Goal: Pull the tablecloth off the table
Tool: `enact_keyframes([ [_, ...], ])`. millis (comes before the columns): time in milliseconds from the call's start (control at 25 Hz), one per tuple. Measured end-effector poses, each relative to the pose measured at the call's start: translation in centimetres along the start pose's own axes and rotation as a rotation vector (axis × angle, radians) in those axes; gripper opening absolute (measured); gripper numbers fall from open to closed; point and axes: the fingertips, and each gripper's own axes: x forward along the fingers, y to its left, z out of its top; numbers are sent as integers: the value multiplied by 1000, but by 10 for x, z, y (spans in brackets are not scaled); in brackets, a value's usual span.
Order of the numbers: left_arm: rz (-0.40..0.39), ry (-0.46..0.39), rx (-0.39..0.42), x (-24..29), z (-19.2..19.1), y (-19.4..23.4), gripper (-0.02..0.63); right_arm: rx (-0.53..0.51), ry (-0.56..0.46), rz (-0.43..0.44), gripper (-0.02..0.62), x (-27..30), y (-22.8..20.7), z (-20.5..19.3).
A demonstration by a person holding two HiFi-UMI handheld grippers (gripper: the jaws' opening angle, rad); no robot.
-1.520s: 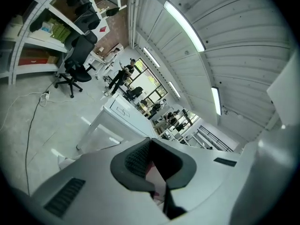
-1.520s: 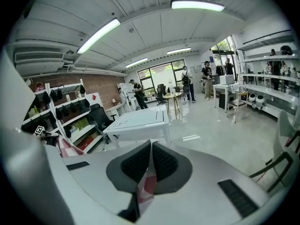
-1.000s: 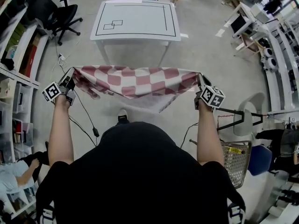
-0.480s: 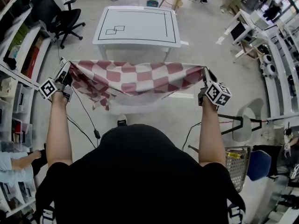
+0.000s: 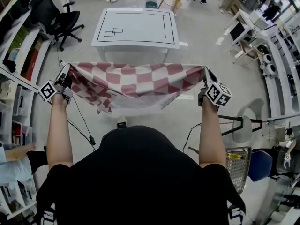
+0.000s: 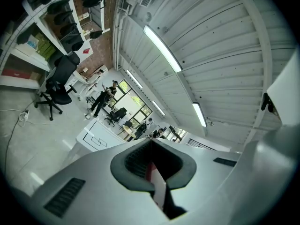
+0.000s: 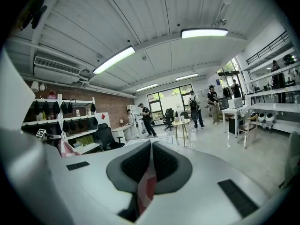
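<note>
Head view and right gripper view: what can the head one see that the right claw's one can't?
Only the head view shows the whole checkered tablecloth hanging spread out, plus the person's arms. Only the right gripper view shows ceiling lights and windows. Both show the bare white table and the tablecloth pinched in the right claw.

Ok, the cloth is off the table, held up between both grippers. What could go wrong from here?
1. The left tongs and right tongs each pinch only a thin edge of the tablecloth. With the cloth stretched between them, a corner might slip out.
2. The loose fold hanging at the lower left sits close to the black cable and could snag it.
</note>
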Motion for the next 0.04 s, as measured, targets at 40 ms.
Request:
enact_keyframes([
  [40,3,4,7,0,-1,1,21,1,3,1,25,1,0,0],
])
